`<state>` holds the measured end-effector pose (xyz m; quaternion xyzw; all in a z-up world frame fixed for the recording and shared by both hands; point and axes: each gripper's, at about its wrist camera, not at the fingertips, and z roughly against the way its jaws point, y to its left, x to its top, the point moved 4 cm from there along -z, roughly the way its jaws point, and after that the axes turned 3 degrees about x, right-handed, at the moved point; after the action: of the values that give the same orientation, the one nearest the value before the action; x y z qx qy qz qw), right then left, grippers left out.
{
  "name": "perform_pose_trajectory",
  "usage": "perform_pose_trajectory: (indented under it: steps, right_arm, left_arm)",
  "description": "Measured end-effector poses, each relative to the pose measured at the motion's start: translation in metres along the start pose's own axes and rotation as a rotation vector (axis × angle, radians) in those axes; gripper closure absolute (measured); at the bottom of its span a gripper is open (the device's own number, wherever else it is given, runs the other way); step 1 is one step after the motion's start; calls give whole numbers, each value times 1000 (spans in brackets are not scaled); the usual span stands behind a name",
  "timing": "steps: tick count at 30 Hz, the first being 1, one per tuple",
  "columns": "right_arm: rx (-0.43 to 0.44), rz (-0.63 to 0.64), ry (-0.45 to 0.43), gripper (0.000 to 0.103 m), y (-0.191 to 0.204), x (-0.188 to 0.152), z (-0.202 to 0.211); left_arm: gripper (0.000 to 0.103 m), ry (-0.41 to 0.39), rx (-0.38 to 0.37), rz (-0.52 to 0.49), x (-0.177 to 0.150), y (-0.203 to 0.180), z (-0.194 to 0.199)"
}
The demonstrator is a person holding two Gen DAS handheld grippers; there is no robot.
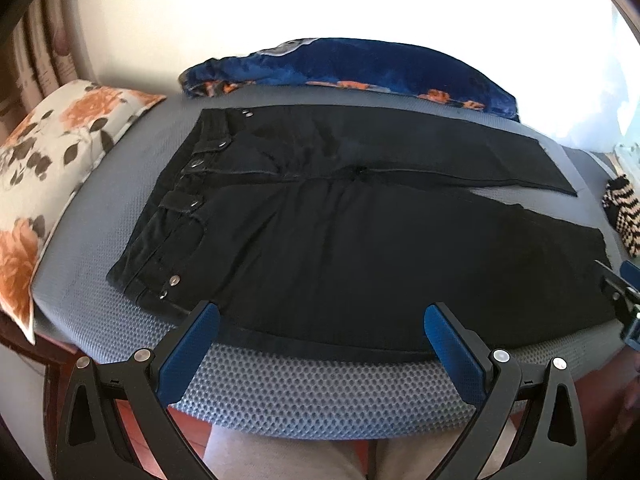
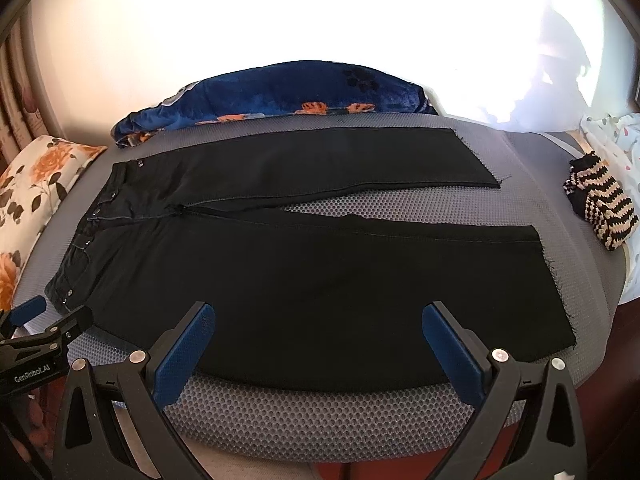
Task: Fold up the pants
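On the grey mesh mattress (image 2: 320, 420), the black pants (image 2: 300, 280) lie flat, legs spread apart; left gripper (image 1: 322, 320) and right gripper (image 2: 318, 320) hover spread wide, empty.

Bare mat strip (image 2: 320, 420) along near edge, open wedge between pant legs (image 2: 400, 210). Blocked: blanket (image 2: 280, 92) far side, pillow (image 1: 48, 152) left, striped knit (image 2: 600, 208) right.

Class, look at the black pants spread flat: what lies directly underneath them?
The black pants lie on a grey honeycomb-textured mat, which shows around them and in the gap between the legs. Whatever is beneath the fabric itself is covered.
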<state>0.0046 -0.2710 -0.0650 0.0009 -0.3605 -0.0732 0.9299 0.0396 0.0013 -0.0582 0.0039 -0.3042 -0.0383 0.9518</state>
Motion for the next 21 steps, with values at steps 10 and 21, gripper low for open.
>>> perform_pose_trajectory:
  steps: [10,21]
  right_arm:
    - [-15,-10,-6,0,-6,4,0]
    - [-54,14,-35,0,-9,6,8]
  left_arm:
    - [1,-9,13,-24,6,-6,1]
    - [1,-30,11,-30,6,-3,6]
